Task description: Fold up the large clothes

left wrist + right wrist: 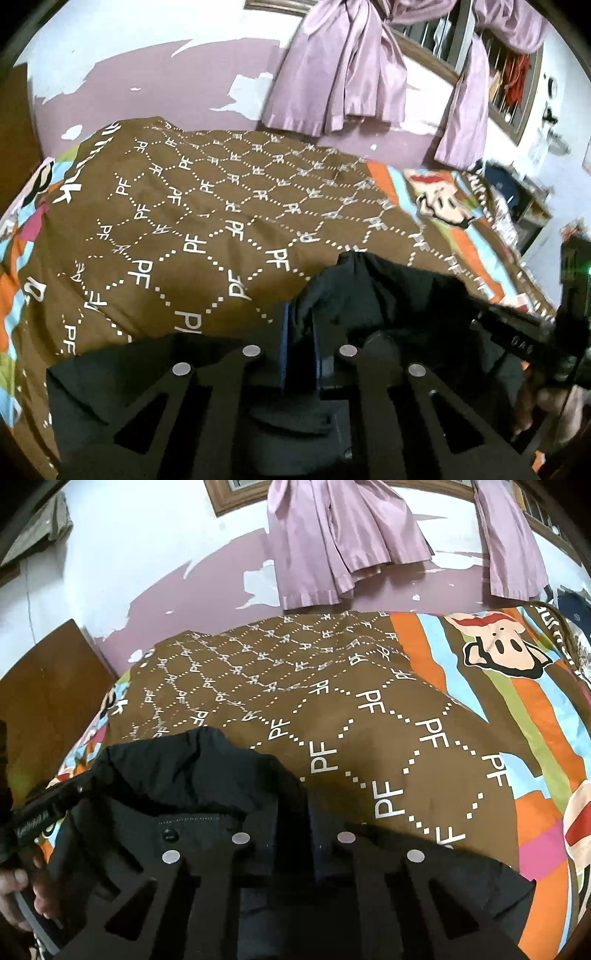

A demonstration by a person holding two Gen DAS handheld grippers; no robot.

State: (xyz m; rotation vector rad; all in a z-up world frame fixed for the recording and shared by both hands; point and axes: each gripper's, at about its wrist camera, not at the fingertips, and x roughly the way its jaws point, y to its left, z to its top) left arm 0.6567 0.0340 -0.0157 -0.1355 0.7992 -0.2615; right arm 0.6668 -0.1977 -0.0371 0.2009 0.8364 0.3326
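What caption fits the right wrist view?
Right gripper shut on a black garment, gathered on a brown patterned bedspread below lilac curtains.

This is a bedroom in a home. A bed [480, 657] fills most of the room, covered with a brown sheet [192, 221] with cartoon pictures. Purple curtains [340, 66] hang at a window [443, 48]. The wall [147, 546] has peeling paint. A wooden board [48, 686] stands beside the bed.
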